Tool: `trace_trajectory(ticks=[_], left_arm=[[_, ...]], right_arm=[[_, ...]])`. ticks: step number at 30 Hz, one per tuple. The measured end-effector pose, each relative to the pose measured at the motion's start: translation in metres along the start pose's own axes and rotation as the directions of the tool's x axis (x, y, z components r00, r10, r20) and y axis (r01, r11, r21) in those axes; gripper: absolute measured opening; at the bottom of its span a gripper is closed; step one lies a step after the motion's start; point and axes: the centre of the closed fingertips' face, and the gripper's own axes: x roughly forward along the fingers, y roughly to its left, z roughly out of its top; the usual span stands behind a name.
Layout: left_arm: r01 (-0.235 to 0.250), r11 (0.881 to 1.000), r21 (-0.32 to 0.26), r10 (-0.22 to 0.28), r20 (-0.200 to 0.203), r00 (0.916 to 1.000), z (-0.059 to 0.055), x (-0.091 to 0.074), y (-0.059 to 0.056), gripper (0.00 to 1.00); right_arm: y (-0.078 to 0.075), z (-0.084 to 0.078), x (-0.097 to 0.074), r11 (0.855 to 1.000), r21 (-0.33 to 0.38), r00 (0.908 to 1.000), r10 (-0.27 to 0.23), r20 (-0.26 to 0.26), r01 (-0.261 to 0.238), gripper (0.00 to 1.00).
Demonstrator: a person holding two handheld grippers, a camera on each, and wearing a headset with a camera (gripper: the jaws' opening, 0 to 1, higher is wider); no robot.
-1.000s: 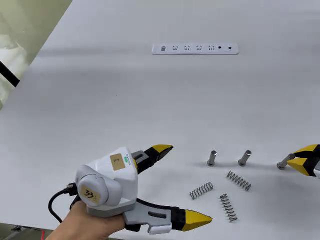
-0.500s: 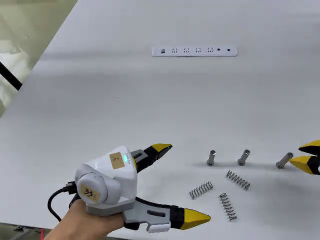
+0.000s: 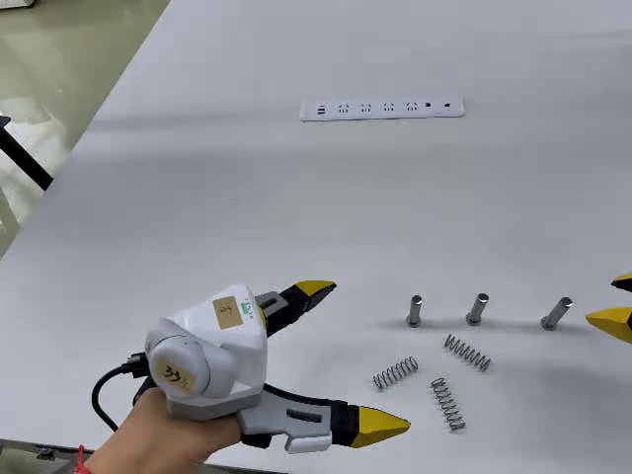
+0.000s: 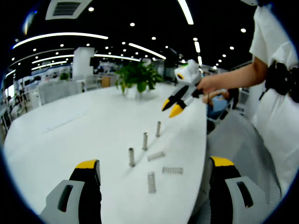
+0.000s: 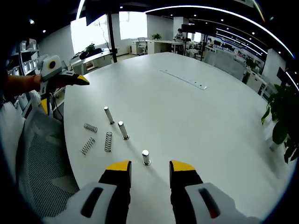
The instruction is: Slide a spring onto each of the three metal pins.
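1. My left gripper is spread wide and holds nothing.
2. My right gripper is parted, empty, near the end pin.
3. Three springs lie loose on the table beside the pins.

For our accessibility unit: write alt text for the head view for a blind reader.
Three bare metal pins stand in a row on a white table, three springs lying loose nearer the camera. The open left claw hovers lower left; the right claw's yellow tips show at the right edge.
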Motion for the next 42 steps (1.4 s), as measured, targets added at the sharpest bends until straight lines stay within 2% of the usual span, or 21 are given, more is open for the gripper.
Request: trace_trajectory(ticks=[6,13,24,29,32,36,39,40,42], left_arm=[[-0.007,1.000,0.012,0.007,-0.011,0.9999,0.001,0.001,0.000,0.96],[-0.014,1.000,0.025,0.015,-0.036,0.9992,0.000,0.002,0.000,0.96],[-0.027,0.999,0.038,0.031,-0.101,0.9944,-0.008,0.002,0.002,0.93],[-0.031,0.998,0.048,0.037,-0.133,0.9904,-0.011,0.006,0.002,0.90],[-0.032,0.999,0.042,0.039,-0.184,0.9821,-0.018,0.009,0.002,0.86],[-0.031,0.998,0.055,0.043,-0.229,0.9724,-0.026,0.014,0.002,0.80],[-0.039,0.999,0.032,0.047,-0.280,0.9589,-0.034,0.016,0.002,0.73],[-0.057,0.998,0.016,0.059,-0.319,0.9458,-0.040,0.015,0.004,0.71],[-0.052,0.999,0.009,0.052,-0.340,0.9390,-0.044,0.020,0.004,0.67]], right_arm=[[-0.003,-0.005,-0.016,1.000,-0.013,0.9998,-0.001,0.022,0.001,0.40],[-0.001,-0.014,-0.034,0.999,-0.033,0.9982,0.025,0.055,-0.023,0.50],[0.009,-0.032,-0.053,0.995,-0.073,0.9928,0.073,0.095,-0.066,0.70],[0.014,-0.038,-0.060,0.992,-0.085,0.9862,0.107,0.127,-0.097,0.79],[0.017,-0.039,-0.063,0.990,-0.083,0.9823,0.123,0.141,-0.112,0.82],[0.019,-0.041,-0.066,0.988,-0.091,0.9765,0.138,0.166,-0.124,0.85],[0.020,-0.044,-0.067,0.987,-0.091,0.9746,0.147,0.169,-0.133,0.86],[0.020,-0.044,-0.067,0.987,-0.089,0.9732,0.150,0.174,-0.136,0.87],[0.019,-0.045,-0.067,0.986,-0.090,0.9713,0.152,0.183,-0.137,0.87]])
